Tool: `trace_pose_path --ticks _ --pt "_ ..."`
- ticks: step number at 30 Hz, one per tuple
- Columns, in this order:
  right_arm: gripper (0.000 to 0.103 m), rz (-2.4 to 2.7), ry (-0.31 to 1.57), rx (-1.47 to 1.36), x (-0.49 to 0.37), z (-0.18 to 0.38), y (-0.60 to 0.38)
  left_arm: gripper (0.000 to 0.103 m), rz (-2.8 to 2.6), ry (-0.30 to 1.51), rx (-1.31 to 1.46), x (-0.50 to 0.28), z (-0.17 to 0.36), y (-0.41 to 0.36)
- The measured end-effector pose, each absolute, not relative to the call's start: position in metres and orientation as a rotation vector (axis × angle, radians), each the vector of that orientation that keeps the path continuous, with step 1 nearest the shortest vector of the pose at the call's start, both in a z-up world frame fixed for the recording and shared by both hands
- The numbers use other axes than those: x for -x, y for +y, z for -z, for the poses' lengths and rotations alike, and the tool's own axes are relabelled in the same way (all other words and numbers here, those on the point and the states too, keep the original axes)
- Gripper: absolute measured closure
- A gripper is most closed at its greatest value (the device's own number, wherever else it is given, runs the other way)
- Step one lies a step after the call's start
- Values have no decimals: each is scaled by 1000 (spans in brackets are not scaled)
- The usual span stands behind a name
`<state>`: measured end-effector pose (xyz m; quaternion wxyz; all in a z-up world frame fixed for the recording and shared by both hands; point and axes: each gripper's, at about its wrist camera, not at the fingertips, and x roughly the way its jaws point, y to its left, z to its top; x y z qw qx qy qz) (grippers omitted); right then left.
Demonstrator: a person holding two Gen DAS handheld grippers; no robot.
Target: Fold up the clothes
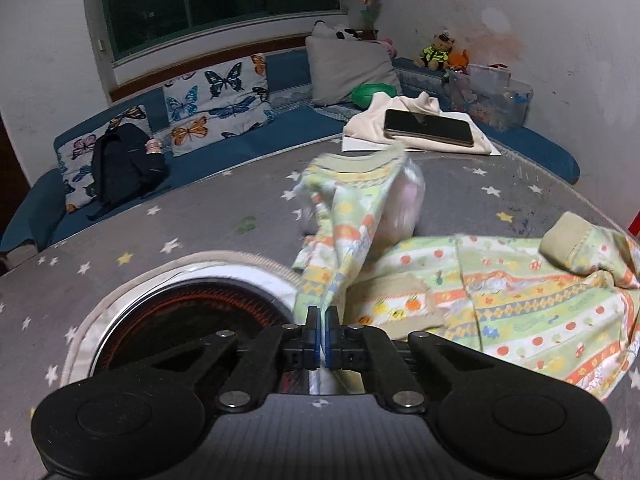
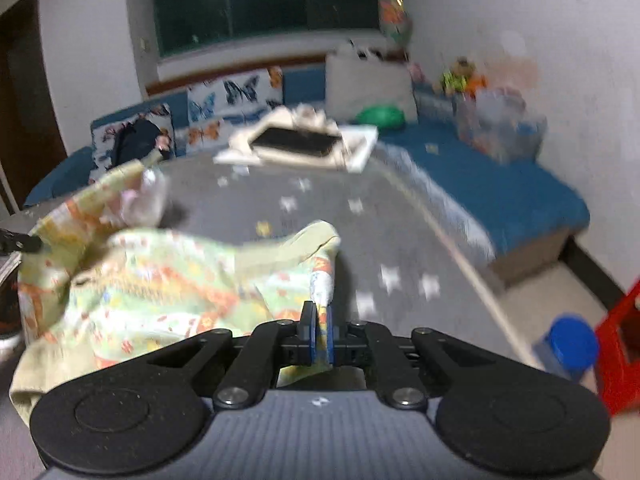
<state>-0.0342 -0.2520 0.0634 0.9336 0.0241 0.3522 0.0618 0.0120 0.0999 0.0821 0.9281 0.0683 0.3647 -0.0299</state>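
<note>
Patterned garment [image 1: 500, 304] — lies rumpled on the star-print table [image 1: 200, 216]. Left gripper [image 1: 322, 316] pinches one edge of the cloth; right gripper [image 2: 319, 312] — fingers clamped on another edge.

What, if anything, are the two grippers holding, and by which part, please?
Both pinch the patterned garment: the left gripper on a lifted fabric edge, the right gripper on another edge.

From the left claw [image 1: 322, 312], bare grey table [image 1: 208, 216] lies open toward eleven o'clock. The round heater [image 1: 180, 320] sits close at nine o'clock. The patterned garment [image 1: 520, 300] fills two to three o'clock. At one o'clock, the far edge is blocked by a phone [image 1: 428, 127] on cream cloth [image 1: 368, 124].
</note>
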Motion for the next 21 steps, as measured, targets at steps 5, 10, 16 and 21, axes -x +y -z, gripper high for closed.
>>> trace_pose_path --ticks 5,10,16,21 --pt "94 -128 740 -14 40 -63 -249 102 22 754 -144 9 -79 119" --pt "81 -160 683 39 38 -88 -236 102 -22 769 -109 26 -76 143" --pt "73 -279 642 94 17 -115 -201 102 -50 790 -68 42 -70 163" --pt "69 -392 628 110 -15 -126 -159 102 -59 795 -47 58 -67 175"
